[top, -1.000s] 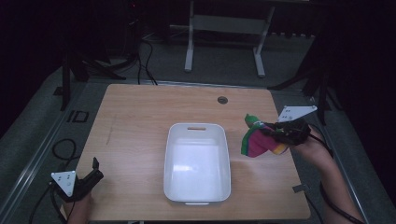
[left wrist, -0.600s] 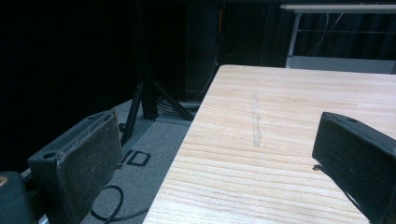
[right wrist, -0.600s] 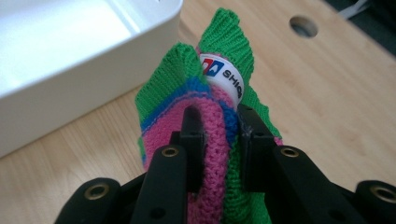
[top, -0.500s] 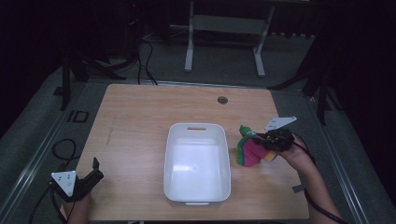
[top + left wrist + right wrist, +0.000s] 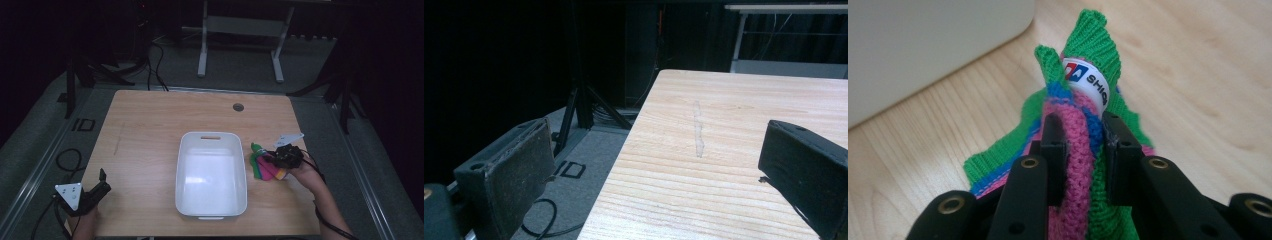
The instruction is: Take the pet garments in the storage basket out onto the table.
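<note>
A knitted cloth (image 5: 265, 165) in green, pink and blue, with a white label, lies bunched on the wooden table (image 5: 145, 130) just right of a white bin (image 5: 211, 174). My right gripper (image 5: 277, 159) is shut on it; in the right gripper view the two jaws pinch the pink and green folds of the cloth (image 5: 1083, 120) at my right gripper (image 5: 1083, 150). My left gripper (image 5: 100, 186) rests at the table's front left corner, open, with nothing between its jaws; the left gripper view puts my left gripper (image 5: 649, 175) above bare wood.
The white bin is empty and stands in the middle of the table, its wall (image 5: 923, 45) close to the cloth. A round cable hole (image 5: 238, 107) sits near the far edge. Cables (image 5: 65, 160) and stand legs lie on the floor at the left.
My right gripper has carried the cloth down and toward the bin, from above the table's right side to the tabletop beside the bin. The left gripper has not moved.
</note>
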